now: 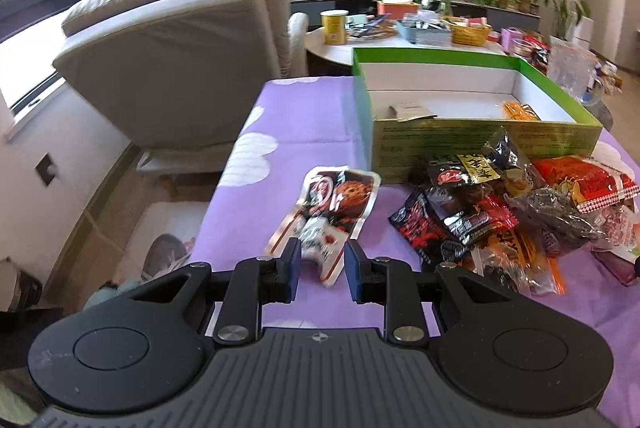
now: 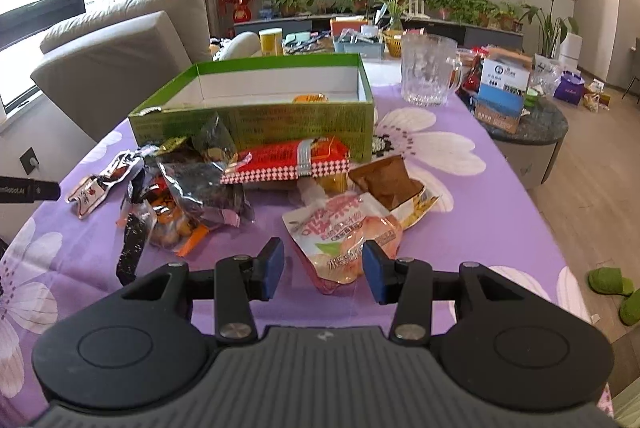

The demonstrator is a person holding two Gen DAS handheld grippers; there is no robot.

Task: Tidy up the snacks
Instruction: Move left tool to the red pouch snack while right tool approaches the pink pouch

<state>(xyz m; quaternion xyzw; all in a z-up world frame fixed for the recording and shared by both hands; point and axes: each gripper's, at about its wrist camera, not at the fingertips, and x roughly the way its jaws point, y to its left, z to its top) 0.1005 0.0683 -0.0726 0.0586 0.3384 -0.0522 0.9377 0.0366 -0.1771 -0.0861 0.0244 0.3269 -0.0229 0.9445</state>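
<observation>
A green box (image 1: 480,137) (image 2: 256,123) with a white inside stands on the purple cloth and holds an orange packet (image 1: 520,111) and a small paper packet (image 1: 412,109). A pile of snack packets (image 1: 500,211) (image 2: 192,187) lies in front of it. My left gripper (image 1: 320,264) is open, its pads on either side of the near end of a white and brown snack packet (image 1: 332,207). My right gripper (image 2: 322,270) is open around the near end of a pink peach pouch (image 2: 344,232). A red packet (image 2: 296,159) and a brown packet (image 2: 384,183) lie beyond it.
A clear glass mug (image 2: 430,69) stands right of the box. A beige sofa (image 1: 180,55) is at the left. A cluttered round table (image 1: 400,31) and a dark side table (image 2: 532,123) with a carton stand behind. The cloth's left edge (image 1: 224,187) drops to the floor.
</observation>
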